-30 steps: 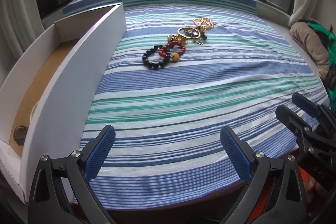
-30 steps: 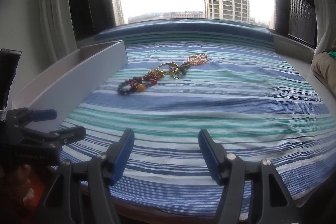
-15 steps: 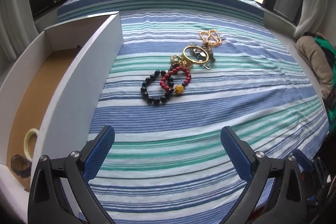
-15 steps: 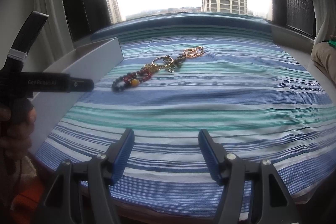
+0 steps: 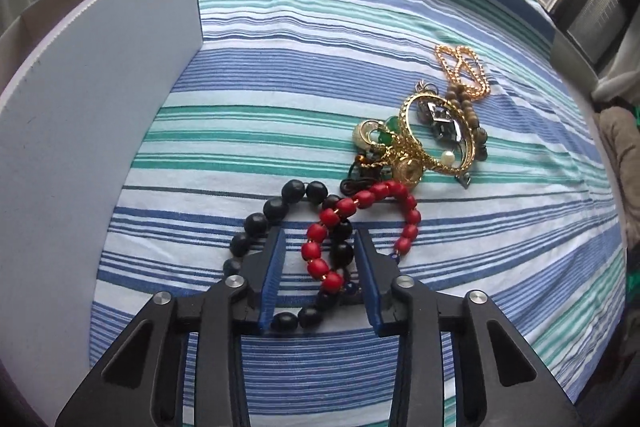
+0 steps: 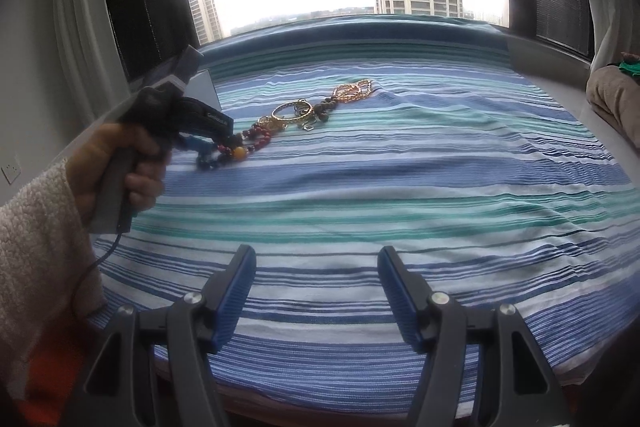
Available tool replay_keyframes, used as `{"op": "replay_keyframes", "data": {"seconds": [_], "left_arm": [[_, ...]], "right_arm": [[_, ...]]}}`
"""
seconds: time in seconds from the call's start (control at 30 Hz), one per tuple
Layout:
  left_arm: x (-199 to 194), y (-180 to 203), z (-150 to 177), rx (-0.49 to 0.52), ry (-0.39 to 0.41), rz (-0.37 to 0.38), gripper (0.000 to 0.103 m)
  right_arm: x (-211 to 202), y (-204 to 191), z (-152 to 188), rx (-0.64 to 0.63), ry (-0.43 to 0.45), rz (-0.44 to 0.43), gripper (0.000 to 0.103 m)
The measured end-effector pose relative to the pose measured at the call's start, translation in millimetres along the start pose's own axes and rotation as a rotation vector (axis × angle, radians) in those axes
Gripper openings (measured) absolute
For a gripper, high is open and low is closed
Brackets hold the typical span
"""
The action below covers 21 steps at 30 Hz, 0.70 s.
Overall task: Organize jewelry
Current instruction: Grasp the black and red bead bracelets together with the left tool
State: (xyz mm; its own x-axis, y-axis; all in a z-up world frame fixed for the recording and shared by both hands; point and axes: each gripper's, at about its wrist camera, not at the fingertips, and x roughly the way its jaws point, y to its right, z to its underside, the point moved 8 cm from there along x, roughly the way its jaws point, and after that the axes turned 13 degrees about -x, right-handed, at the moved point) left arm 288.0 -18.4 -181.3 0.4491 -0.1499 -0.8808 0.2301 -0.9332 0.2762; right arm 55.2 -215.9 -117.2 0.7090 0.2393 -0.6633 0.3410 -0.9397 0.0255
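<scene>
Just beside, white box wall (image 5: pixel 92 147).

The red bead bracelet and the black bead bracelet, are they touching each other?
Touching. The left wrist view shows the red bead bracelet lying across the black bead bracelet, beads pressed together between the left gripper fingers.

Jewelry pile (image 5: pixel 416 147) lies mid-cloth (image 5: pixel 280 99), running diagonally toward far right edge. Box (image 5: pixel 100 107) along cloth's left edge. Left gripper (image 5: pixel 320 279) straddles nearest bracelets (image 5: pixel 320 247). Right gripper (image 6: pixel 316 291) over near edge.
</scene>
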Motion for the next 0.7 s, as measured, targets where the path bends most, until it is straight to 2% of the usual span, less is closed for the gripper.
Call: {"op": "replay_keyframes", "data": {"seconds": [0.07, 0.17, 0.33, 0.43, 0.5, 0.57, 0.63, 0.67, 0.7], "left_arm": [[0, 3, 3, -0.008, -0.037, 0.041, 0.011], [-18, 5, 7, -0.014, -0.020, 0.075, 0.010], [-59, 15, 11, -0.048, -0.009, 0.195, 0.010], [-73, 20, 16, -0.017, -0.012, 0.207, 0.010], [-76, 23, 23, -0.028, -0.050, 0.237, 0.010], [-77, 28, 33, -0.074, -0.131, 0.353, 0.010], [-83, 33, 42, -0.102, -0.179, 0.447, 0.010], [-84, 33, 45, -0.101, -0.190, 0.462, 0.010], [-83, 31, 48, -0.092, -0.183, 0.436, 0.011]], "right_arm": [[2, 1, 2, 0.005, -0.009, 0.001, 0.065], [4, 2, 4, 0.013, -0.018, 0.000, 0.065], [3, -2, 4, 0.005, -0.016, -0.001, 0.065], [3, -5, 3, -0.002, -0.017, -0.005, 0.065], [2, -7, 3, -0.007, -0.018, -0.008, 0.065], [-1, -9, 2, -0.010, -0.016, -0.011, 0.065], [-3, -10, 2, -0.015, -0.010, -0.005, 0.065], [-4, -10, 1, -0.017, -0.008, -0.002, 0.065], [-6, -11, 1, -0.017, -0.007, -0.001, 0.065]]}}
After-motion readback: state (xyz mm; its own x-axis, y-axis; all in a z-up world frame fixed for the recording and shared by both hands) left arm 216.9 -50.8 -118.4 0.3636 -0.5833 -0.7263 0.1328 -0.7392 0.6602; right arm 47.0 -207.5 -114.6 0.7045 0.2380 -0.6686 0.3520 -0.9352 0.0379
